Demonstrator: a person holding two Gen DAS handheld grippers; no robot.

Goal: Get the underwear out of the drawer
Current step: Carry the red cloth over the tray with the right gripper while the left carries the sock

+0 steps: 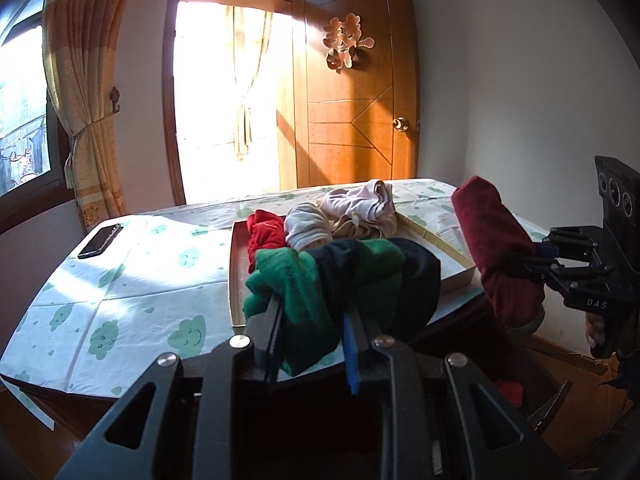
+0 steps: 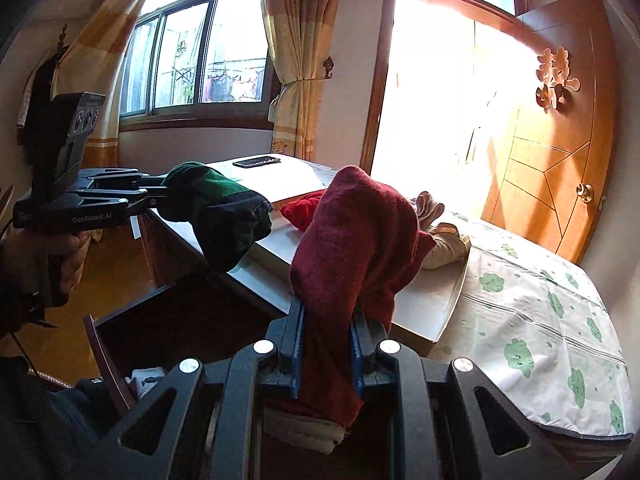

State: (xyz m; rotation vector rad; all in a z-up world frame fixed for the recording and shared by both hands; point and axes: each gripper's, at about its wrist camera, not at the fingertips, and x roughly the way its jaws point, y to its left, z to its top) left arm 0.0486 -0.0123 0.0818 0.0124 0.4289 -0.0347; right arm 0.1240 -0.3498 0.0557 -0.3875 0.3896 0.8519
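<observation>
Both jaws are clamped on cloth, the left gripper (image 1: 312, 316) holding a green-and-navy knitted garment (image 1: 340, 276) and the right gripper (image 2: 326, 344) a dark red soft garment (image 2: 356, 232), lifted clear of the open dark wooden drawer (image 2: 120, 340); next, I'd judge, each goes down in the shallow cream tray (image 1: 236, 280) at the desk's near edge.

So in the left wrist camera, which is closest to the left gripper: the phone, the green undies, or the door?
1. Green underwear, clamped in the left gripper.
2. Phone, on the tabletop's far left corner.
3. Door, at the back wall beyond the table.
</observation>
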